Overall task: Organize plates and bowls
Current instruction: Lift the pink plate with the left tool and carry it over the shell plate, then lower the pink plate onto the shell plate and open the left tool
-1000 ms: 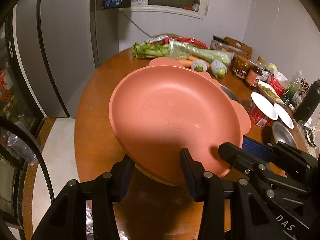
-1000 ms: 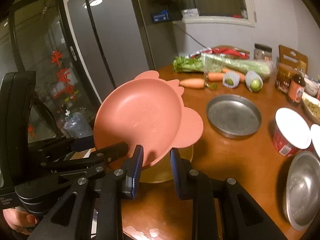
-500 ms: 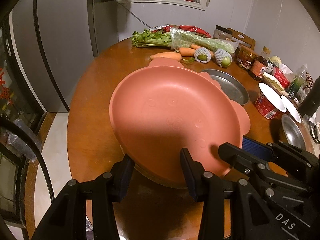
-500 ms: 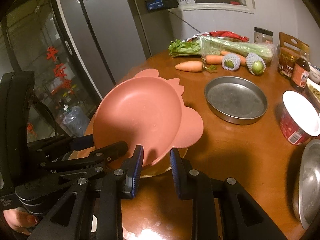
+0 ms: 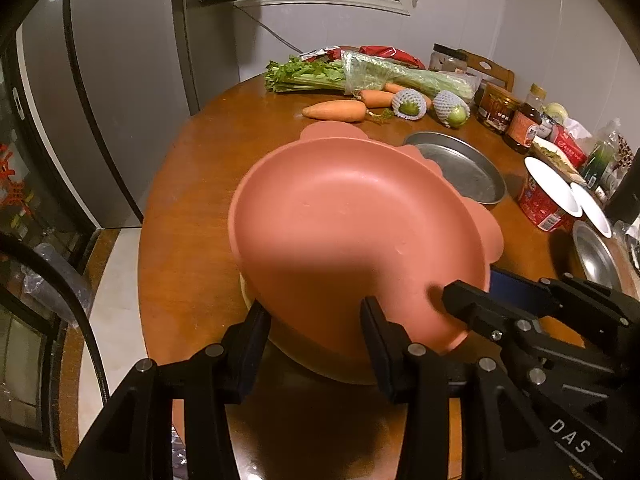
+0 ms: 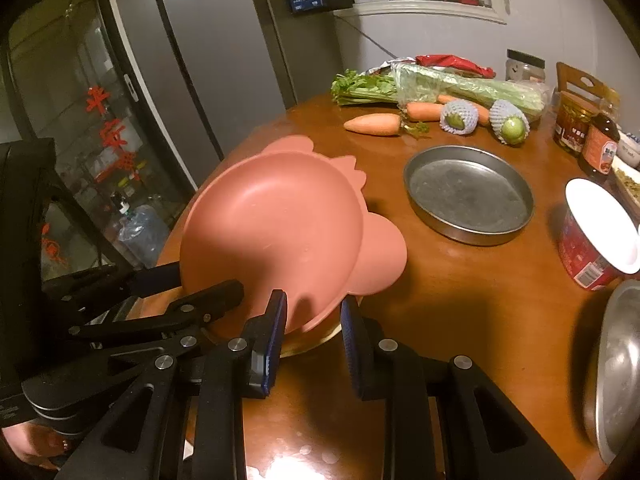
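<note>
1. Lowered since the earlier frame, the pink plate (image 5: 360,240) now sits tilted over a yellow dish (image 6: 316,338) on the wooden table (image 6: 480,300).
2. Right gripper (image 6: 313,322) clamps its near rim.
3. Left gripper (image 5: 314,334) also grips the rim.

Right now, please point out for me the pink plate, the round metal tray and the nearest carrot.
pink plate (image 5: 352,224), left wrist view, on its inner bottom.
round metal tray (image 6: 468,194), right wrist view, on its flat floor.
nearest carrot (image 6: 372,124), right wrist view, on its middle.
</note>
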Demonstrator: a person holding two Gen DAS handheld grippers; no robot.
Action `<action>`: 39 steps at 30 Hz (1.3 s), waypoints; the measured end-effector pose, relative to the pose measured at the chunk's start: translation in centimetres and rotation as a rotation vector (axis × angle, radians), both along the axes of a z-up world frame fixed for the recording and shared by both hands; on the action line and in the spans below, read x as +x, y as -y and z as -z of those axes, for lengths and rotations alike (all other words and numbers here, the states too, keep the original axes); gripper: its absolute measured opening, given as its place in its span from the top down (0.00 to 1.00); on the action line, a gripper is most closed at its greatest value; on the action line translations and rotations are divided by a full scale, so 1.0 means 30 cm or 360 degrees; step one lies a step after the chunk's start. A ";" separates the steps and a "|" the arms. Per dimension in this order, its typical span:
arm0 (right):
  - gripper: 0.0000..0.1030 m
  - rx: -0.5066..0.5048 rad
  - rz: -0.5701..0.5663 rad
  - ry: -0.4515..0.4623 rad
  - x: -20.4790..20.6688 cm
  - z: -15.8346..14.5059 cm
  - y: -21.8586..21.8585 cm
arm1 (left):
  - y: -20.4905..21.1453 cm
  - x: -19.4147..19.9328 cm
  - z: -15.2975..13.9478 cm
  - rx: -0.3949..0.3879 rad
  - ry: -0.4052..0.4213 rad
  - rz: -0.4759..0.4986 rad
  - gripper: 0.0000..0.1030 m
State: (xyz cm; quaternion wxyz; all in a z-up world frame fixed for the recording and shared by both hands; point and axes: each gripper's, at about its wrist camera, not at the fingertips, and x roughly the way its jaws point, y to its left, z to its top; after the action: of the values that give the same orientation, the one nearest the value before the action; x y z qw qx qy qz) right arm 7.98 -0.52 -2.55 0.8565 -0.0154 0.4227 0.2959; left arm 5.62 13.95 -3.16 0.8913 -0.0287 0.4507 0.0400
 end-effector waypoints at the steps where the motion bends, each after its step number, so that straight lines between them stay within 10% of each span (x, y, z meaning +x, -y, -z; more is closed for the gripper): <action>1: 0.73 -0.0007 0.0002 -0.0001 0.002 0.002 0.001 | 0.002 0.000 0.000 0.0013 -0.0002 -0.0002 0.55; 39: 0.62 -0.0095 0.0025 -0.0061 0.020 0.052 -0.004 | -0.043 0.015 0.064 -0.0126 -0.0055 -0.0046 0.50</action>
State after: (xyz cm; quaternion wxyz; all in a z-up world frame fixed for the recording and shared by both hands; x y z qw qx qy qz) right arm 8.59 -0.40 -4.10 0.8497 -0.0319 0.4477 0.2768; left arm 6.08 15.23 -5.08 0.8809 -0.0697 0.4667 0.0356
